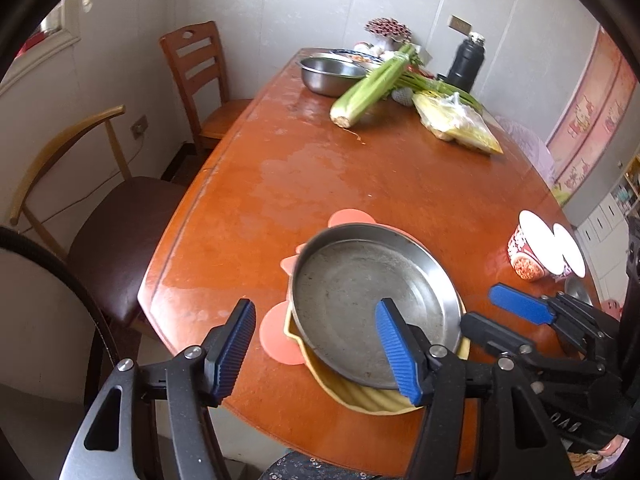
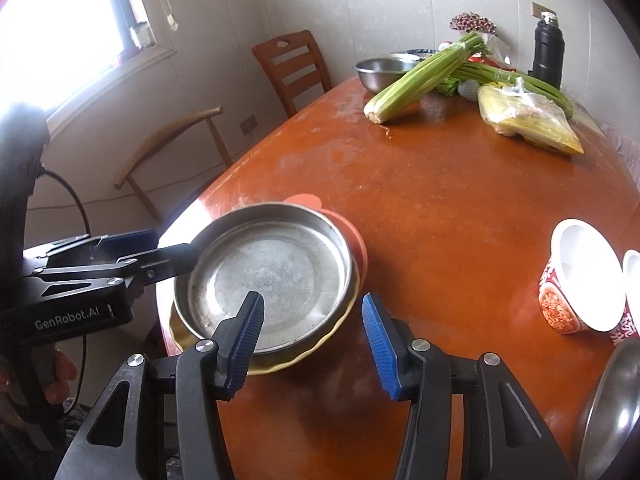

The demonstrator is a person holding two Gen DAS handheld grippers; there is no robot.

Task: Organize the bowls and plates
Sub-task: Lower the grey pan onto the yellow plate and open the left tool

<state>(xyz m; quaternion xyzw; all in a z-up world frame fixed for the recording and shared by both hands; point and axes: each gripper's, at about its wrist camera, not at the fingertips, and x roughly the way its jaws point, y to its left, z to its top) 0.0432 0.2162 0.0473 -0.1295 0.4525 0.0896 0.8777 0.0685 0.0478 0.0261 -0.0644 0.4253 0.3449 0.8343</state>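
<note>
- Both my grippers, left [image 1: 316, 350] and right [image 2: 312, 342], stood spread and empty.
- Steel plate [image 1: 372, 304] lay nested on yellow dish [image 1: 372, 402] at table's [image 1: 360, 184] near edge.
- Judged stiff, light, slippery; best pinched at rim.

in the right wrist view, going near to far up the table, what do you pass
steel pan stacked on a yellow dish → celery → steel bowl → wooden chair by the wall
</note>
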